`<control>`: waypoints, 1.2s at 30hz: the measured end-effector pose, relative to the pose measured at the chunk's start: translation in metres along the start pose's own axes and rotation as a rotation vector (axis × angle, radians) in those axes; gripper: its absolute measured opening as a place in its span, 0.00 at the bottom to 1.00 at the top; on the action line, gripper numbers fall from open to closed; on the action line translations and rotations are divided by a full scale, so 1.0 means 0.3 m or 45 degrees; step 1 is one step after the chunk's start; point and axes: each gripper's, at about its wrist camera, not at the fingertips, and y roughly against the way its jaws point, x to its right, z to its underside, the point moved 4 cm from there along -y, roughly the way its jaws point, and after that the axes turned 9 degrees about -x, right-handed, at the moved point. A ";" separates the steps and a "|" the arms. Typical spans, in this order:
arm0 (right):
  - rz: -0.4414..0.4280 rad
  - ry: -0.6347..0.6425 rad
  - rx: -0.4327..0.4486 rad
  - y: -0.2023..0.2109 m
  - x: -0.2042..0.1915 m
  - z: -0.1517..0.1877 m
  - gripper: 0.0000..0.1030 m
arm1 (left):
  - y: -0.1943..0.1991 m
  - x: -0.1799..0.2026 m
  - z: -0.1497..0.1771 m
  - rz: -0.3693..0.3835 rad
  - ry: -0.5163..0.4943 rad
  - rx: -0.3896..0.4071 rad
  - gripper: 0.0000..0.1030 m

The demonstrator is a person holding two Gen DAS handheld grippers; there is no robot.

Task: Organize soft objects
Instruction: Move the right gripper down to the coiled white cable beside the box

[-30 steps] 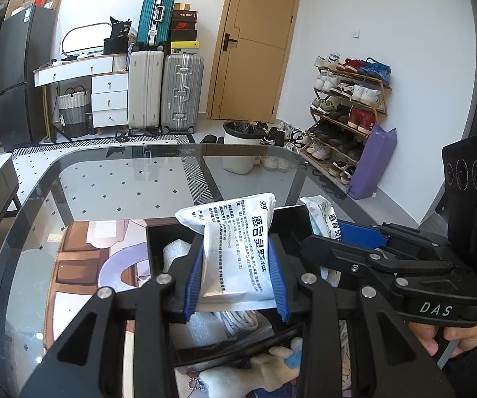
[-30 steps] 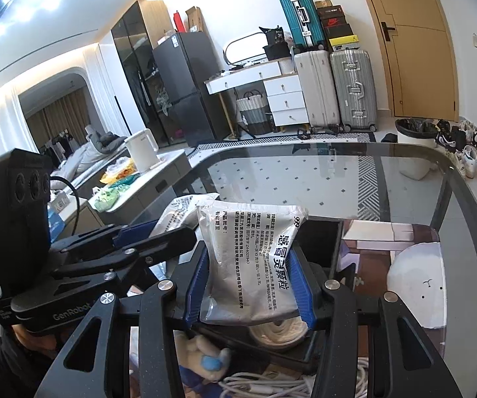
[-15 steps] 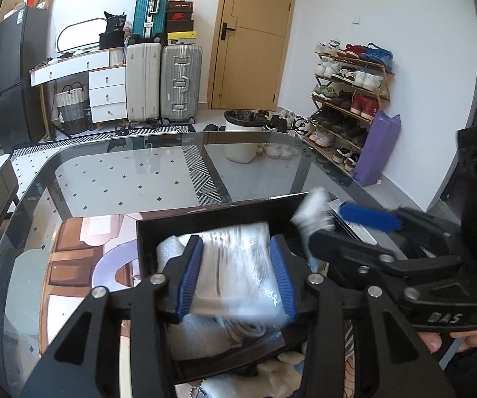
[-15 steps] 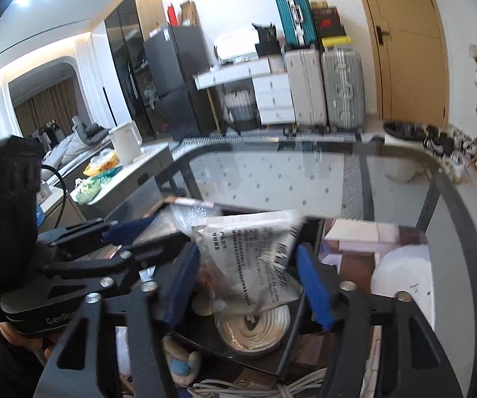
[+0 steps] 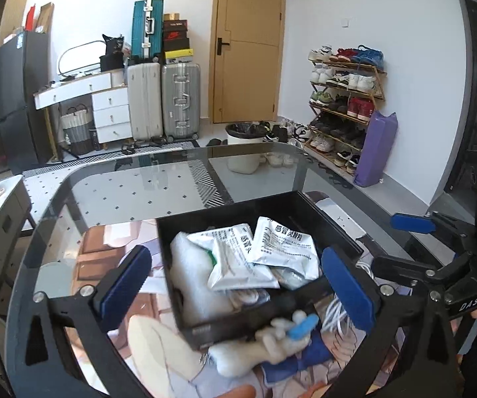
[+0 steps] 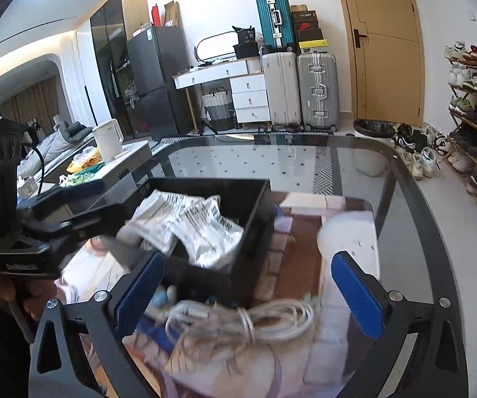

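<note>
A black box (image 5: 334, 222) (image 6: 255, 212) stands on the glass table. Two white printed sachets lie inside it, one on the left (image 5: 235, 258) and one on the right (image 5: 285, 245), over white foam wrap (image 5: 192, 285). They show blurred in the right wrist view (image 6: 198, 225). My left gripper (image 5: 235, 288) is open and empty, above the box's near side. My right gripper (image 6: 245, 285) is open and empty, to the box's right, above a coil of white cable (image 6: 248, 321). A white plush toy with a blue part (image 5: 281, 338) lies in front of the box.
The glass table's dark rim (image 5: 255, 147) (image 6: 414, 192) curves around the far side. A printed mat (image 5: 105, 248) lies under the box. The right gripper's body (image 5: 454, 265) is at the box's right; the left gripper's body (image 6: 23, 232) is at its left.
Both grippers held a sachet above the box a second ago. They lowered, opened and let go; both sachets now lie in the box. Both grippers have drawn back.
</note>
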 end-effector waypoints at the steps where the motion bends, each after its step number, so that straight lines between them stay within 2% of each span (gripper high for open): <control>1: -0.004 -0.005 -0.001 0.010 0.002 0.010 0.99 | 0.009 0.004 0.010 -0.006 -0.006 -0.005 1.00; 8: 0.062 0.017 -0.071 0.023 0.023 0.057 0.99 | 0.037 -0.008 0.073 -0.021 -0.013 -0.049 1.00; 13: 0.095 -0.044 -0.135 0.001 0.078 0.083 0.99 | 0.013 -0.042 0.106 -0.024 0.026 -0.097 1.00; 20: 0.108 -0.019 -0.198 -0.032 0.085 0.099 0.99 | -0.011 -0.064 0.141 -0.038 0.060 -0.132 1.00; 23: 0.111 0.015 -0.235 -0.052 0.076 0.099 0.99 | -0.013 -0.066 0.148 -0.048 0.057 -0.137 1.00; 27: 0.177 0.142 -0.289 -0.087 0.051 0.096 0.99 | -0.020 -0.072 0.162 -0.053 0.058 -0.154 1.00; 29: 0.155 0.174 -0.318 -0.102 0.045 0.105 0.99 | -0.020 -0.072 0.171 -0.054 0.057 -0.157 1.00; 36: 0.081 0.098 -0.369 -0.153 0.084 0.131 0.99 | -0.032 -0.065 0.187 -0.029 0.051 -0.181 1.00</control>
